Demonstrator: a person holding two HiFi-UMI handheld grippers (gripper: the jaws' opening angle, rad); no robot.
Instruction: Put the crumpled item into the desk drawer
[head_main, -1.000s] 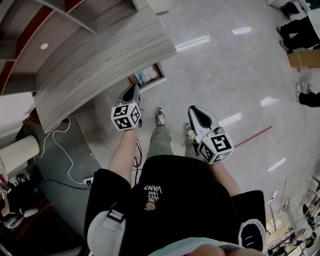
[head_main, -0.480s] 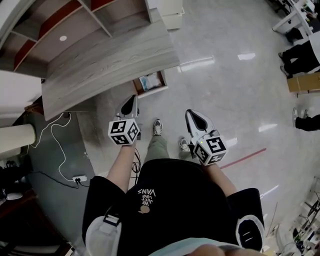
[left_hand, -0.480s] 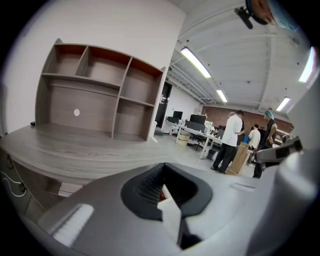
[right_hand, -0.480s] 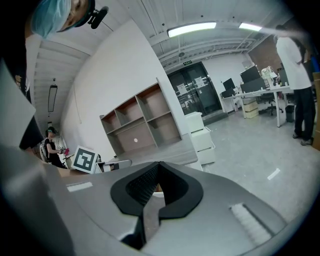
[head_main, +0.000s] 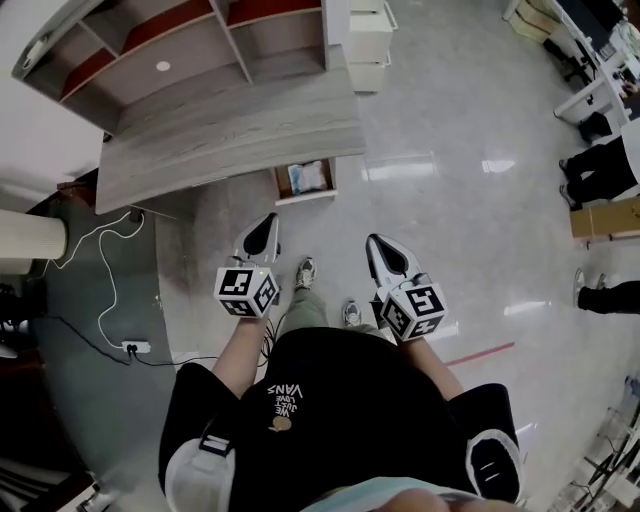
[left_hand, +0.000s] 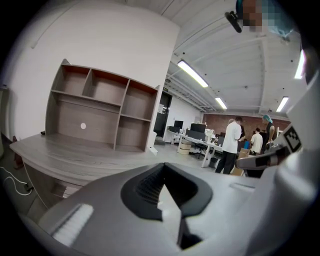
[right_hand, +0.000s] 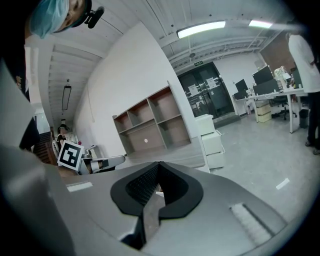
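In the head view a grey wood-grain desk (head_main: 230, 135) stands ahead of me, and a small open drawer (head_main: 305, 196) juts out below its front edge. A crumpled pale blue and white item (head_main: 308, 177) lies inside the drawer. My left gripper (head_main: 266, 226) hangs short of the drawer, a little to its left, shut and empty. My right gripper (head_main: 378, 248) is further right, over the floor, also shut with nothing in it. The left gripper view shows its jaws closed together (left_hand: 162, 186) above the desk top. The right gripper view shows the same (right_hand: 156, 189).
An open shelf unit (head_main: 190, 40) stands behind the desk, with a white drawer cabinet (head_main: 368, 40) to its right. A white cable and power strip (head_main: 135, 347) lie on the floor at left, near a pillar (head_main: 30, 240). People stand at office desks (left_hand: 232, 145) further off.
Both grippers have lifted and drawn back from the desk, the left one more. The drawer with the crumpled item now lies further ahead of the jaws. Both stayed shut.
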